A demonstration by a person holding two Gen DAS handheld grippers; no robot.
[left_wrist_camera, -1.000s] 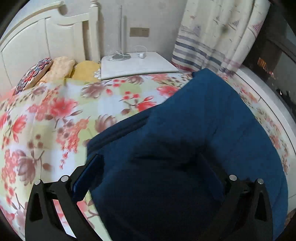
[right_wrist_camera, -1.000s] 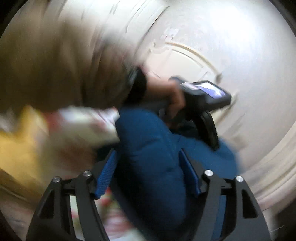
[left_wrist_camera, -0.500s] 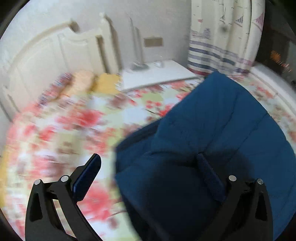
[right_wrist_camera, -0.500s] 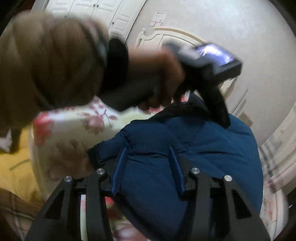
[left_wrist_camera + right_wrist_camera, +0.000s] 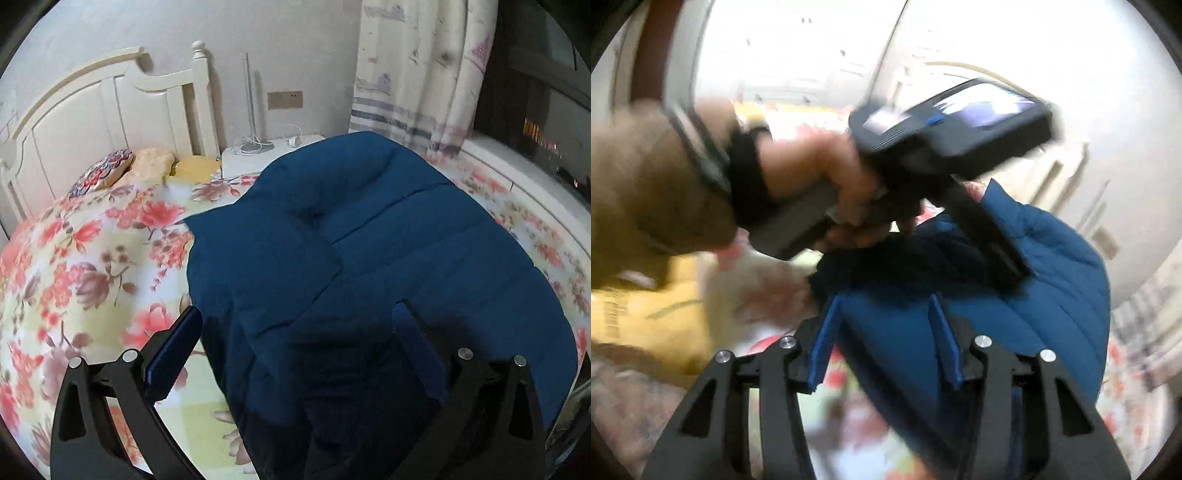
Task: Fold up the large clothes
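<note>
A large dark blue padded jacket (image 5: 369,258) lies on the floral bedspread (image 5: 92,266), folded over on itself. My left gripper (image 5: 295,325) is open, its fingers spread wide above the jacket's near left edge, holding nothing. In the right wrist view, my right gripper (image 5: 884,325) is open with a fold of the blue jacket (image 5: 1052,295) lying between its blue pads; they do not pinch it. The other hand-held gripper (image 5: 945,129) and the person's hand (image 5: 820,173) hover just above the jacket. This view is blurred.
A white headboard (image 5: 92,122) and pillows (image 5: 122,173) stand at the back left. A white nightstand (image 5: 258,155) with a lamp pole and cable sits behind the bed. A curtain (image 5: 417,74) and a dark window are at the right. A yellow cloth (image 5: 646,314) lies left.
The left gripper has risen and drawn back off the jacket, so more of the bed and headboard shows. The right gripper has swung and its jaws stand narrower around the jacket fold.
</note>
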